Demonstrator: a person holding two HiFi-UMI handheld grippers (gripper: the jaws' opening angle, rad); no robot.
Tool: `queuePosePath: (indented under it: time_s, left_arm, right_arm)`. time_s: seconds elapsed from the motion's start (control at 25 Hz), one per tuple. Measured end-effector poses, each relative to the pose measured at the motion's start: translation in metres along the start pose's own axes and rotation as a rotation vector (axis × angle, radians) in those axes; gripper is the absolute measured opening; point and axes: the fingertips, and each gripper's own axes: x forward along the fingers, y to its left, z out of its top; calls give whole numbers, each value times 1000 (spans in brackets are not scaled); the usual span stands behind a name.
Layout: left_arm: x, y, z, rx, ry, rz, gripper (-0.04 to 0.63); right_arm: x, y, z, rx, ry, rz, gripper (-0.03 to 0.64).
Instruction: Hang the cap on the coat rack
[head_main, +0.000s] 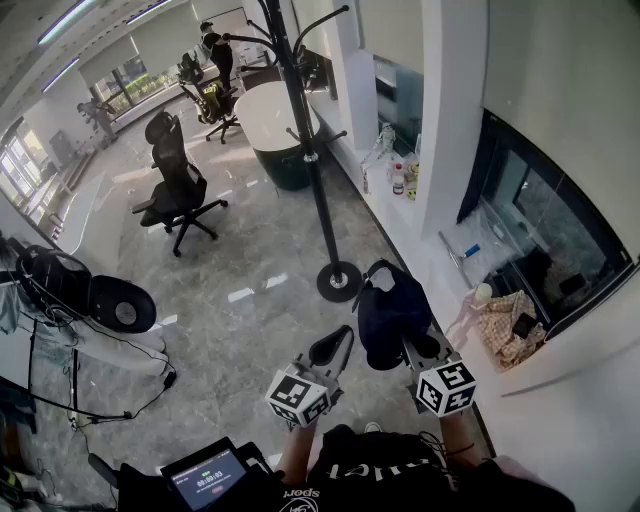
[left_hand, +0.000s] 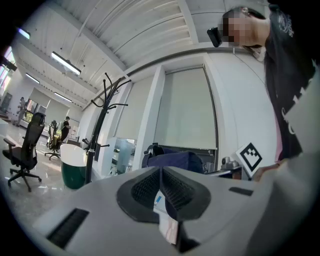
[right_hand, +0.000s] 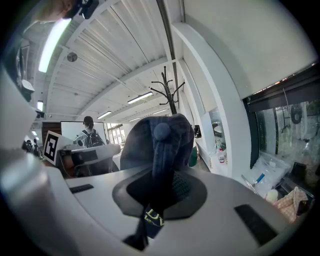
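You're working in bright, even light from the far windows (head_main: 125, 88) and ceiling strip lights (left_hand: 62, 61). The polished floor (head_main: 250, 250) throws glare patches. Both gripper views warp and darken at the edges, and the cap (right_hand: 160, 145) blurs up close.

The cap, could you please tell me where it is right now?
In the head view, the cap is lower centre-right, clamped in the right gripper, just short of the coat rack and its base.
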Motion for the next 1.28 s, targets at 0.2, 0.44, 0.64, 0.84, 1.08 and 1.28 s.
queuePosePath:
  time_s: [0.2, 0.44, 0.64, 0.84, 1.08, 1.28]
  left_arm:
    - [13, 4, -10, -8, 23, 4, 5]
    - [31, 23, -11, -12, 31, 10, 5]
    - [49, 56, -8, -12, 20, 1, 5]
    - [68, 101, 2, -14, 13, -19, 5]
    - [96, 165, 22, -12, 5, -50, 5]
    - [115, 213, 29, -13, 0, -92, 5]
  right_arm:
    - [6, -15, -1, 16, 0, 0, 34]
    - [23, -32, -4, 29, 15, -4, 34]
    - [52, -48, 2, 28, 17, -34, 34]
    - [95, -54, 19, 21, 15, -53, 34]
    - [163, -55, 47, 6, -5, -68, 34]
    - [210, -64, 61, 11, -10, -108, 34]
